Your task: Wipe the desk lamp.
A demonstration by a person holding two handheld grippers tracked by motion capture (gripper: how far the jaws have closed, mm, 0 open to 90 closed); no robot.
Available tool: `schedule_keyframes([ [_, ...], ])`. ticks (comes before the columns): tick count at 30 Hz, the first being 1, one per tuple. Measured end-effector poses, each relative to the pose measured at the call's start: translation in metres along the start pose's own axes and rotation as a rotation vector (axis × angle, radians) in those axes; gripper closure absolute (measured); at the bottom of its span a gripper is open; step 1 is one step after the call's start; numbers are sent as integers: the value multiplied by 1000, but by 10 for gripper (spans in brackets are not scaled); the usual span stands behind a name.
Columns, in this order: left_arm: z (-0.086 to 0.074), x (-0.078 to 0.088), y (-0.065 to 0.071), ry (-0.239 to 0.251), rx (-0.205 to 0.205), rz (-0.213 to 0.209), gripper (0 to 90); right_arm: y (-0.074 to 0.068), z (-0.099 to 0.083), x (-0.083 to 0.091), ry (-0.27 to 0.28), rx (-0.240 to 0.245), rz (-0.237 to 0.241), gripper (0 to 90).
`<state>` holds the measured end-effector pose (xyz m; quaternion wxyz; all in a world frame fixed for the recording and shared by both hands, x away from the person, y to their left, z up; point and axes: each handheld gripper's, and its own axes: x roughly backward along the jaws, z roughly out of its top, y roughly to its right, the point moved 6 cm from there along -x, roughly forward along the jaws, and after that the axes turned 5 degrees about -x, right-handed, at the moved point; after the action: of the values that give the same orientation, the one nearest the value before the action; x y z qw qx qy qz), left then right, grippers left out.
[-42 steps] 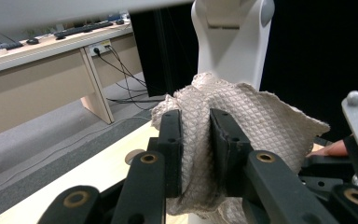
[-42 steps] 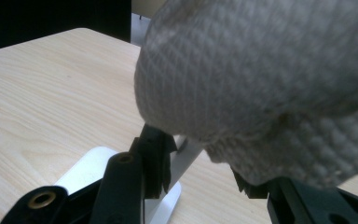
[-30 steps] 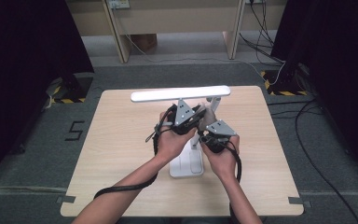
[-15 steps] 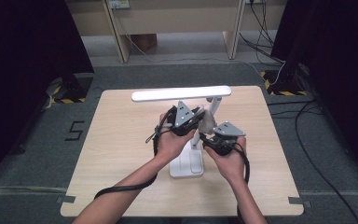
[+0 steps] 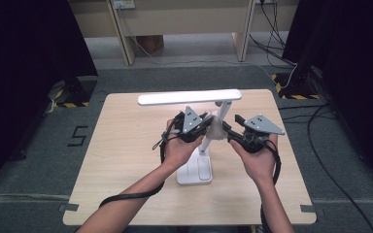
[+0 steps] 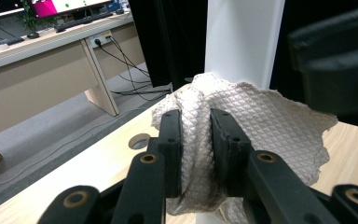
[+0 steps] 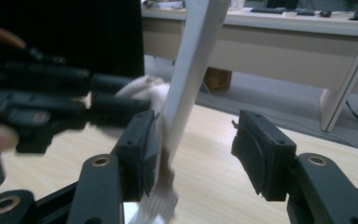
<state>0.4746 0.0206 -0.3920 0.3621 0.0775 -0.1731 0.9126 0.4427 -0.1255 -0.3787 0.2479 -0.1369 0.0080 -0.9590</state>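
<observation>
Your left gripper [image 5: 209,121] is clamped on a white cloth [image 6: 261,126]; in the left gripper view both pads pinch a fold of it, and the cloth bunches against the lamp's post [image 6: 242,42] just behind. In the high view the cloth [image 5: 217,128] sits at mid-post, between your two grippers, above the table [image 5: 126,160].

Your right gripper [image 5: 233,127] stands wide, and its jaws have just been closing a little. In the right gripper view the post [image 7: 191,70] runs up between the jaws close to the left pad, with clear space to the right pad. Whether that left pad touches the post you cannot tell; motion blur smears the lower post and the cloth [image 7: 144,91] behind it.

Much is hidden. The left gripper view cuts off the post at the top and bottom, and a dark blurred shape at its right edge is your other gripper [image 6: 340,60]. From above, your hands cover the middle of the post; the lamp's head [image 5: 189,97] and base [image 5: 194,172] are plain.

The one legible mark is a "5" [image 5: 77,136] on the floor left of the table. Screens on the far desk are too small to read.
</observation>
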Motion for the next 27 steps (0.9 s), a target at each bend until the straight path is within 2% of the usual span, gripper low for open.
schedule_keyframes([
  [3,-3,-1,0,1,3,1,744,-1,7,-8,31,-13,-23,498],
  [6,-8,-1,1,-4,0,-2,744,-3,14,-14,44,-4,-47,505],
  [12,-18,-6,4,-18,1,-10,744,-5,23,-23,61,-25,-76,525],
  [13,-21,-7,5,-23,-1,-11,744,-5,25,-25,64,-13,-90,539],
  [22,-34,-11,4,-44,5,-9,743,-4,26,-29,65,-13,-127,645],
  [27,-49,-14,3,-73,5,-6,744,-6,26,-29,63,-10,-137,655],
])
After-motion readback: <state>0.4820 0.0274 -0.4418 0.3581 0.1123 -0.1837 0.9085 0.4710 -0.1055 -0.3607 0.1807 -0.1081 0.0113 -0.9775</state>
